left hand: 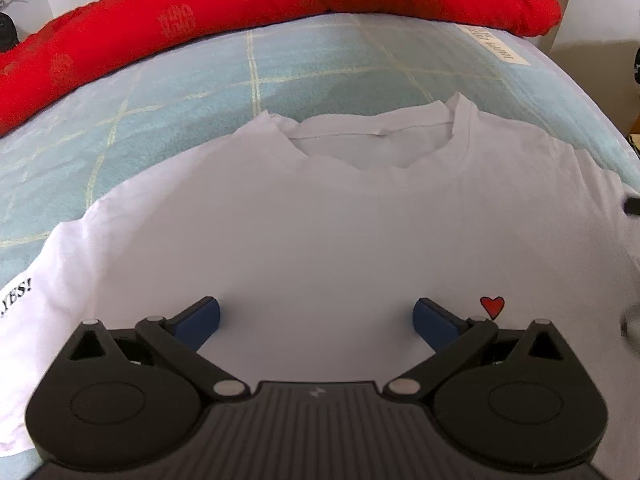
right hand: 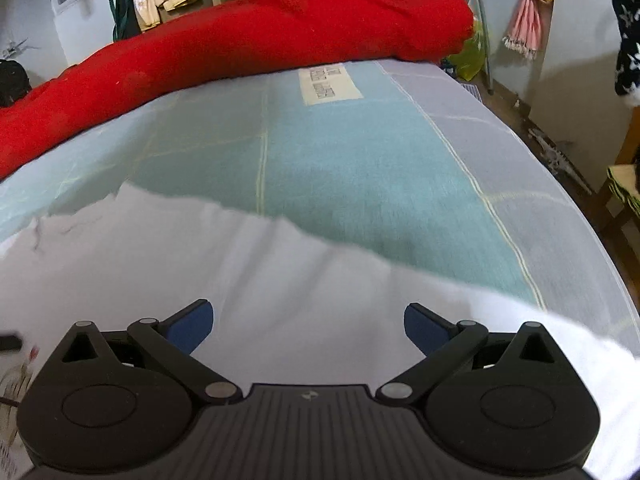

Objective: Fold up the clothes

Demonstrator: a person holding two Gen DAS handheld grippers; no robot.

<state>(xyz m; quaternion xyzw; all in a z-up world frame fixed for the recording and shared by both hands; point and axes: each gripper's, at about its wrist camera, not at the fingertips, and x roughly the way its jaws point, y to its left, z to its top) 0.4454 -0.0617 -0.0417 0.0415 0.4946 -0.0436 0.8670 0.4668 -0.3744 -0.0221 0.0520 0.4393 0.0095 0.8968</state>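
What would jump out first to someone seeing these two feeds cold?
The white T-shirt spread flat, front up, on the blue-green checked bed sheet, filling the foreground, with a small red heart print by the left gripper. Behind it, a bright red quilt is bunched along the far side of the bed. Both the left and the right gripper are open above the shirt.

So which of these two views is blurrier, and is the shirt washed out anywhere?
Right wrist view: motion-smeared, the white T-shirt blown out, its far edge soft. Left wrist view: sharper, collar and red heart print crisp; fisheye bends the bed in both.
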